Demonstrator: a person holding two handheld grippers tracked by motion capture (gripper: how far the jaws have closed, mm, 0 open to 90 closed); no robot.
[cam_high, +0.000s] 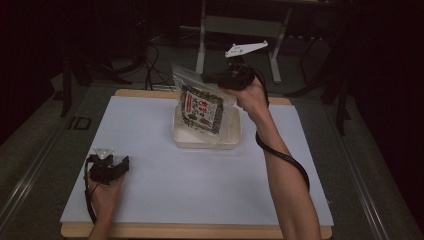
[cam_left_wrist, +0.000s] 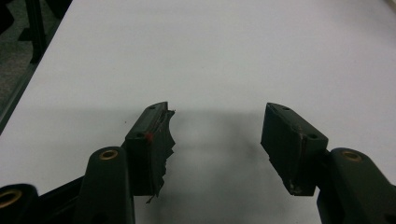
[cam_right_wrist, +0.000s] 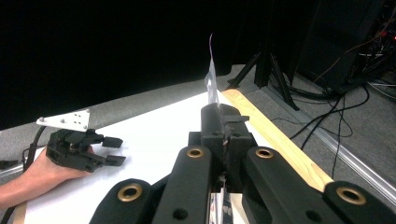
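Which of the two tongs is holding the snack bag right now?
The right tongs, shut on the snack bag above the plastic tray. The left tongs rest open, empty.

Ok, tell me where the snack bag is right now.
In the high view the snack bag hangs at the table's far middle, pinched by its top edge in the right hand-held gripper, just above the clear plastic tray.

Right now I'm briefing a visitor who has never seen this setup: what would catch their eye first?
First, the clear plastic snack bag with a green and red label, held up by the right tongs shut on its top edge, above the shallow white plastic tray at the far middle of the white table. Next, the left tongs, open, rest at the near left.
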